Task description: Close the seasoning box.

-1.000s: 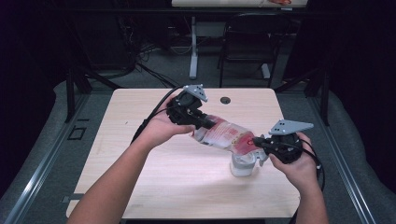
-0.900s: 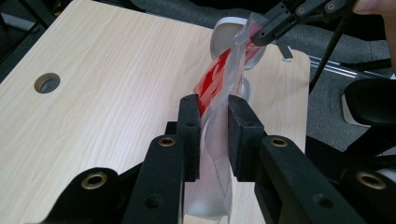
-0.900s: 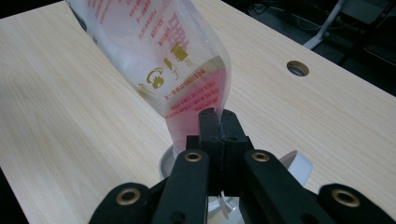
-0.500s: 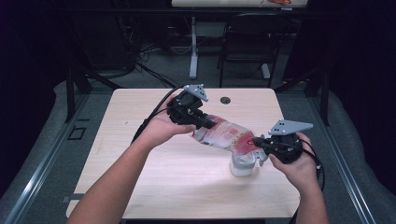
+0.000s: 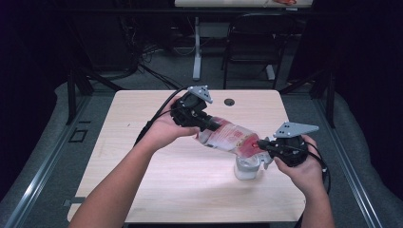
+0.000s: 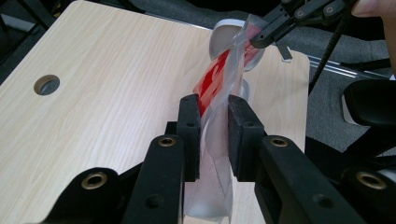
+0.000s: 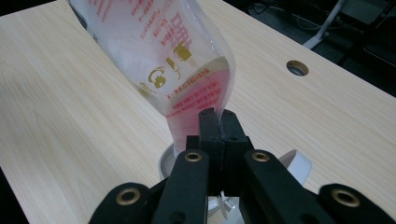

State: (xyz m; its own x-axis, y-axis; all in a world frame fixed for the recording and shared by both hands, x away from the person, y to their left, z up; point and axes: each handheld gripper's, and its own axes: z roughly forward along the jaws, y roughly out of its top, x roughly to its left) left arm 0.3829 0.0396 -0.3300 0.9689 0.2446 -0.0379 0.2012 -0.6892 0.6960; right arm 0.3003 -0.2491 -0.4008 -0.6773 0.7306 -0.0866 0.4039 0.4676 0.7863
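- Left tool (image 5: pixel 205 124): one, gripped in the person's left hand (image 5: pixel 164 129); its two black jaws are clenched on the upper end of a clear plastic pouch (image 5: pixel 227 137); in the left gripper view the pouch (image 6: pixel 219 116) runs pinched between the pads and away toward the other tool.
- Right tool (image 5: pixel 263 144): one, gripped in the right hand (image 5: pixel 304 166); its jaws are clenched tight on the lower, narrow end of the same pouch; in the right gripper view the pads meet on the film of the pouch (image 7: pixel 182 60), just above a cup.
- Pouch: one, stretched between the two tools, held off the table and tilted down toward the person's right; it carries red and gold print, and red liquid lies in its lower part.
- Cup (image 5: pixel 247 167): one, white, standing upright on the table directly under the low end of the pouch; its rim shows behind the right tool's jaws (image 7: pixel 164 165).
- Table (image 5: pixel 142 156): one, light wood; one round hole (image 5: pixel 230 102) near its far edge.
- Cables: one trails from each tool.
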